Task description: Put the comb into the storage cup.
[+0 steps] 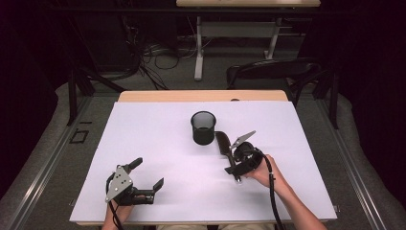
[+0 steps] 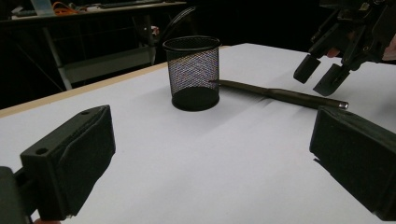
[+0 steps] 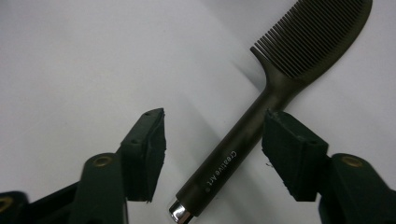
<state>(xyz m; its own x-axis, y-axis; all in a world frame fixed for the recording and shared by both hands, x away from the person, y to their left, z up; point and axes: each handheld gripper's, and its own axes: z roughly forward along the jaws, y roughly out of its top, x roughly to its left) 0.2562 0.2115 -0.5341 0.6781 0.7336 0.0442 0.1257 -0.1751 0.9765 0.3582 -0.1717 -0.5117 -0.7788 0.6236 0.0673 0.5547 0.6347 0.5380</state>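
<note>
A dark olive plastic comb with a round handle and a chrome end cap (image 3: 243, 135) is lying flat on the white-covered surface (image 1: 158, 143), its toothed head resting just beside the base of the black wire-mesh pen cup (image 1: 203, 127), at about four o'clock from the cup in the high view. The cup is standing upright and looks empty, so as a judgement the work of getting the comb into it is sitting at its very start: nothing is lifted, nothing is dropped in, and the grasp, the lift and the placing are all waiting to be done.

The right gripper (image 3: 212, 154) is hanging over the handle end with its fingers spread apart and pressing on nothing. In the right gripper view the handle is running between them from about six o'clock up toward one o'clock; it is passing close by the right finger (image 3: 289, 158), perhaps brushing its tip, while a clear gap is separating it from the left finger (image 3: 147, 151). The teeth are lying beyond the fingertips, well out of the grip zone.

The left gripper (image 1: 146, 179) is resting low near the front edge of the surface, at about seven o'clock from the cup and well apart from the comb, its fingers wide open and holding nothing.
</note>
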